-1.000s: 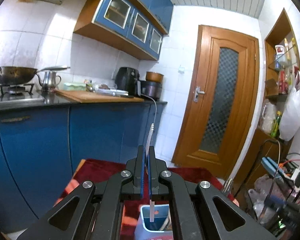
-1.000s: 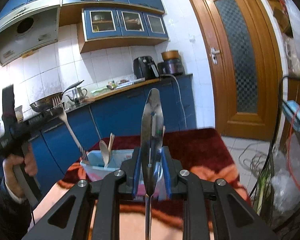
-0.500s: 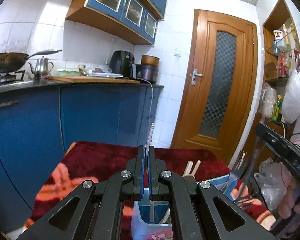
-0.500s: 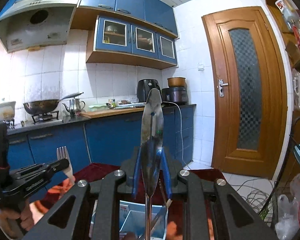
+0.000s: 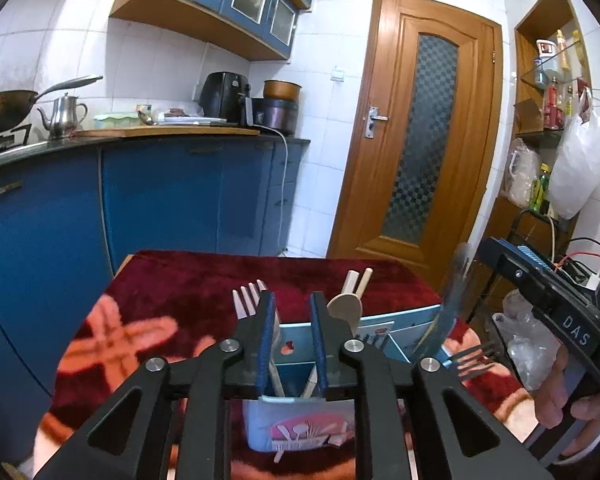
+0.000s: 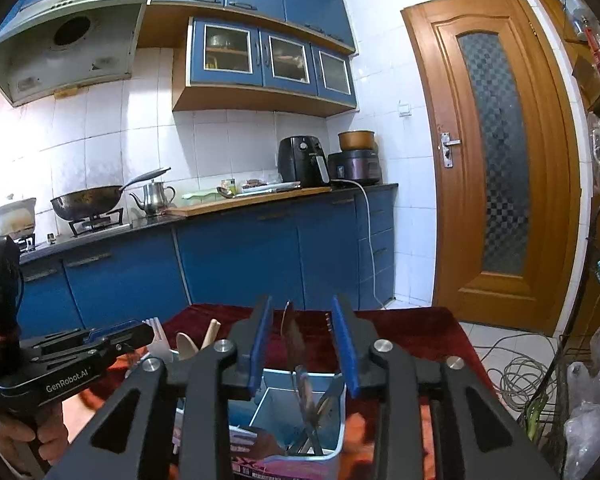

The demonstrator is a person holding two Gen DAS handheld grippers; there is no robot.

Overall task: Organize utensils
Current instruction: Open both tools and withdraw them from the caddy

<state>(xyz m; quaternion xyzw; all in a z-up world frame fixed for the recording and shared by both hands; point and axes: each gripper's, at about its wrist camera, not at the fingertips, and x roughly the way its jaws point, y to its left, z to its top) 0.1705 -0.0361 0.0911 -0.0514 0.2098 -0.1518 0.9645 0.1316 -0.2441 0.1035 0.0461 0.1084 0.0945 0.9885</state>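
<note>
A light blue divided utensil holder (image 5: 296, 416) (image 6: 340, 408) stands on the red patterned table. My left gripper (image 5: 293, 322) is open and empty just above it; a silver fork (image 5: 249, 299) stands in the holder beside the left finger. A wooden spoon (image 5: 344, 310) and chopsticks (image 5: 358, 282) stand in it too. My right gripper (image 6: 302, 326) is open above another compartment, where a metal knife (image 6: 294, 340) leans among other metal utensils. The knife also shows in the left wrist view (image 5: 450, 304).
The table (image 5: 172, 292) has a dark red cloth with orange pattern. Blue kitchen cabinets (image 6: 236, 264) run behind it, a wooden door (image 6: 496, 152) is at the right. Cables and plastic bags (image 6: 580, 412) lie on the floor to the right.
Both grippers have lowered over the holder and opened. The left let go of the fork and the right let go of the knife; both utensils now stand in the holder.
</note>
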